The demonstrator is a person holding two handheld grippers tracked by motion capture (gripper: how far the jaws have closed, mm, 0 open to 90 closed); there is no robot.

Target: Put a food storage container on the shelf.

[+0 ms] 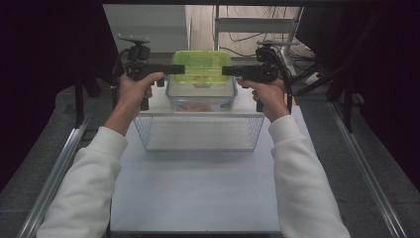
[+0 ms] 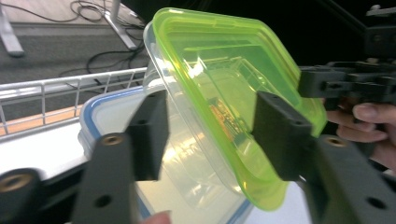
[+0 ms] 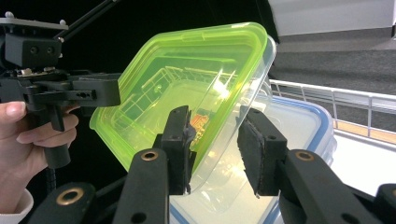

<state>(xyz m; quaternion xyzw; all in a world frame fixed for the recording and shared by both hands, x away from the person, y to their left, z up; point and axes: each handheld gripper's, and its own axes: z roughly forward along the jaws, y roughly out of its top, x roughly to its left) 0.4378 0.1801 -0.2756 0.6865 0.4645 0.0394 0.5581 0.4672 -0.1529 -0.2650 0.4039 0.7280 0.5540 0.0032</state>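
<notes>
Count: containers, rack, grippers

We're seeing two food containers stacked: one clear tub with a green lid (image 1: 201, 63) sitting on one larger clear container with a blue-rimmed lid (image 1: 200, 99). We're counting one white wire basket (image 1: 199, 130) on one white table (image 1: 198, 193). Two grippers are working here: left gripper (image 1: 174, 69) and right gripper (image 1: 229, 71), each showing two black jaws, with two white sleeves coming in below.

A green-lidded container (image 1: 201, 67) was flanked by the left gripper (image 1: 174, 69) and right gripper (image 1: 229, 71). It was stacked on a clear box (image 1: 200, 99) behind a wire basket (image 1: 199, 133) on the desk (image 1: 198, 198).
</notes>
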